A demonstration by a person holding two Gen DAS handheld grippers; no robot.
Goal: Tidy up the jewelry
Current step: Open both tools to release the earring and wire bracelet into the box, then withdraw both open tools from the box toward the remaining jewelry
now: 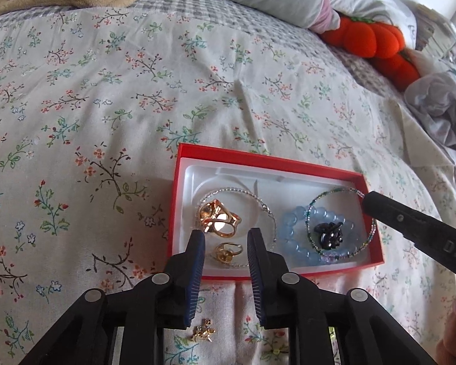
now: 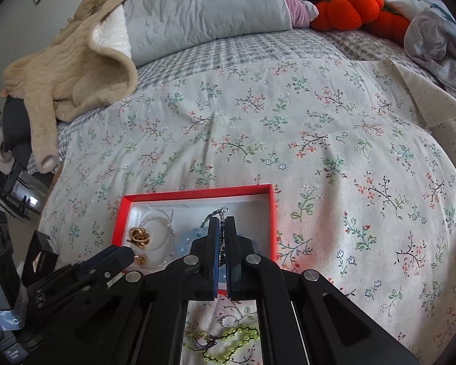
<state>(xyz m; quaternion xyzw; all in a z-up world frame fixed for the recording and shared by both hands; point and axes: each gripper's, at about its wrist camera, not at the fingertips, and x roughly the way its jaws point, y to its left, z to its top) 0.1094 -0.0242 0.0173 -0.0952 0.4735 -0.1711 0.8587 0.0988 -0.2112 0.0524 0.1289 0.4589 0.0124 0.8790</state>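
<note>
A red box (image 1: 179, 182) with a white insert lies on the floral bedspread. In it lie a large gold ring (image 1: 217, 217), a small gold ring (image 1: 226, 251), a clear bead bracelet (image 1: 264, 210), a blue bead bracelet (image 1: 295, 231), a black clip (image 1: 328, 234) and a thin multicolour bead bracelet (image 1: 334, 193). My left gripper (image 1: 225, 243) is open at the box's near edge, over the small gold ring. My right gripper (image 2: 221, 223) is shut on the thin multicolour bracelet (image 2: 217, 213) over the box's right part (image 2: 272, 213).
A small gold charm (image 1: 202, 333) lies on the bedspread below my left gripper. A green bead bracelet (image 2: 237, 339) and a small silver ring (image 2: 228, 321) lie below my right gripper. Pillows, an orange plush (image 1: 371, 39) and a beige blanket (image 2: 70, 70) are at the back.
</note>
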